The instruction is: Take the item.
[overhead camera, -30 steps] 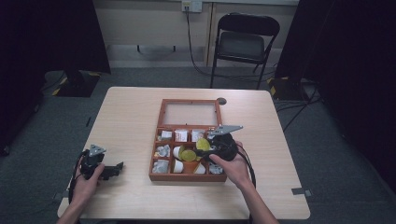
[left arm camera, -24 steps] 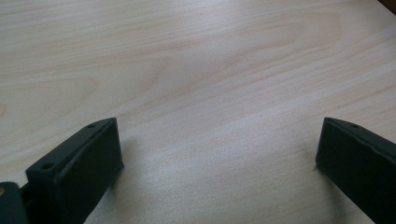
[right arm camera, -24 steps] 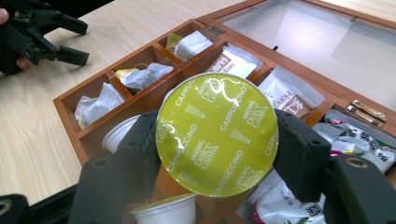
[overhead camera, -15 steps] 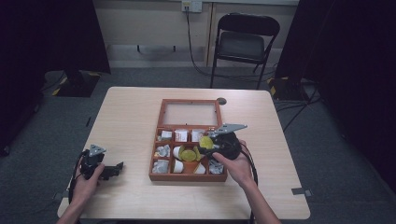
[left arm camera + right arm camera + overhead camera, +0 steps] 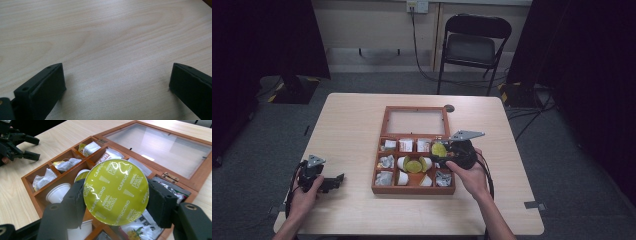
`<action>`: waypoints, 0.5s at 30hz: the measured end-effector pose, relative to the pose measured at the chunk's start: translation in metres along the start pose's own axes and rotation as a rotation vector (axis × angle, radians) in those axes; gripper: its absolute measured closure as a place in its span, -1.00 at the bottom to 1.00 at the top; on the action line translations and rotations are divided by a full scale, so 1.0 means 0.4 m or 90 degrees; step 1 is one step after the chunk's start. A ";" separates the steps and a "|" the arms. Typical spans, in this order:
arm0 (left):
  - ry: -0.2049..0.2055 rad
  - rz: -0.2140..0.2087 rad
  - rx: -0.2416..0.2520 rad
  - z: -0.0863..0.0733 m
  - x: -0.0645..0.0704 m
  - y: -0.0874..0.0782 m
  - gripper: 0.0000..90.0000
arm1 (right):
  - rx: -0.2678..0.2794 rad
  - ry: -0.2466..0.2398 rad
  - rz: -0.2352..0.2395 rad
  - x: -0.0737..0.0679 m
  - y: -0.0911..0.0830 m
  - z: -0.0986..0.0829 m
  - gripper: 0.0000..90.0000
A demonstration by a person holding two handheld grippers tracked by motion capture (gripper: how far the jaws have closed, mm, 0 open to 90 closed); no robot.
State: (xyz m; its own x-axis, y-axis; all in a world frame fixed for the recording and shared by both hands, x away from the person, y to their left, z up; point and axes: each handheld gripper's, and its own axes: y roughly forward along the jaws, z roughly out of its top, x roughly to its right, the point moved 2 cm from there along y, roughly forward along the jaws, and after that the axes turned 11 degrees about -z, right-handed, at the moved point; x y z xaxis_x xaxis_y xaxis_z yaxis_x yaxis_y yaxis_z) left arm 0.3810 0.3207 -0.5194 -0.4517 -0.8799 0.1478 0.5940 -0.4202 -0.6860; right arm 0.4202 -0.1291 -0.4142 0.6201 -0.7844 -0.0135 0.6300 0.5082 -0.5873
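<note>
Over the box [image 5: 413, 187], right gripper [image 5: 116, 195] clamped on a capsule [image 5: 116, 191], lifted but not yet placed; left gripper [image 5: 117, 82] spread empty on table [image 5: 105, 37].

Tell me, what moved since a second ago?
The right gripper holding the yellow-green coffee capsule lifted a little and shifted toward the far right side of the wooden box; it is clamped on the capsule just as before. The left gripper stayed open over the bare table, and the box with its lid laid back did not move.
</note>
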 end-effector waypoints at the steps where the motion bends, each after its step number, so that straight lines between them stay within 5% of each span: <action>1: 0.000 0.000 0.000 0.000 0.000 0.000 -1.00 | 0.001 0.001 -0.002 0.003 -0.002 0.000 -0.16; 15: 0.000 0.000 0.000 0.000 0.000 0.000 -1.00 | 0.010 0.019 -0.017 0.040 -0.021 -0.003 -0.16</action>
State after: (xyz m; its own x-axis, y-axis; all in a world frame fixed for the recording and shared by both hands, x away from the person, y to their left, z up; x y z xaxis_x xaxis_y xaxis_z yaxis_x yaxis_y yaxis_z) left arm 0.3810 0.3207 -0.5194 -0.4519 -0.8797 0.1479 0.5938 -0.4204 -0.6861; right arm 0.4243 -0.1464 -0.4103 0.5883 -0.8083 -0.0224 0.6539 0.4919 -0.5748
